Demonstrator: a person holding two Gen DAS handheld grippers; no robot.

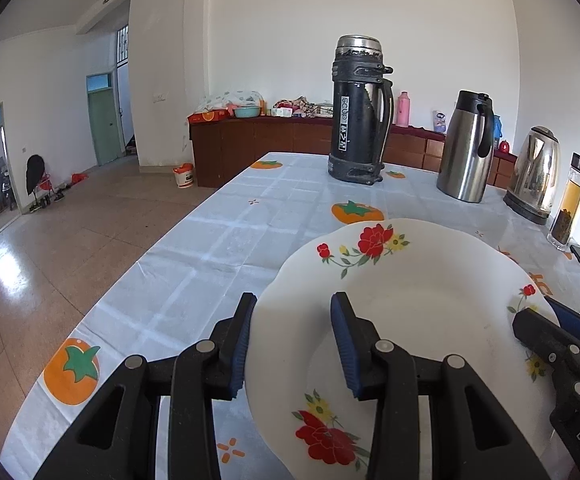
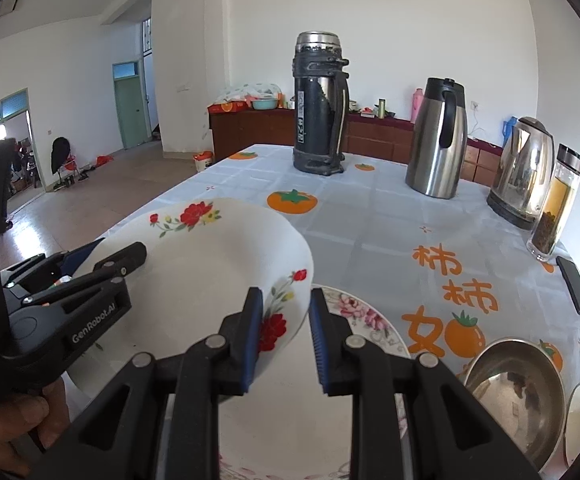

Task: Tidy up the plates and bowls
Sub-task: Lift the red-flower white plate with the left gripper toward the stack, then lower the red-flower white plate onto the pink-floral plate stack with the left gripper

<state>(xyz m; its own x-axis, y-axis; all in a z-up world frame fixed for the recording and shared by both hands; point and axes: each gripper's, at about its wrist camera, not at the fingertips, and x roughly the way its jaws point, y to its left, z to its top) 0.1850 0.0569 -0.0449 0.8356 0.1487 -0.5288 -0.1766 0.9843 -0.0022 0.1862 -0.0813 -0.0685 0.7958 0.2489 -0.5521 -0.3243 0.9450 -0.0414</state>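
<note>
Left wrist view: left tongs (image 1: 291, 344) straddle the red-flower plate's (image 1: 421, 304) rim without clamping it. Right tongs (image 2: 284, 342) do likewise on its opposite edge, plate tilted above a pink-flower plate (image 2: 369, 320) on the counter (image 2: 369, 224).

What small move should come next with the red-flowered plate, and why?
Probably lower the red-flowered plate onto the pink-flowered plate beneath it. Both the left hand-held gripper and the right hand-held gripper straddle its rim, it is tilted above the table, and the other plate lies right under its edge.
</note>
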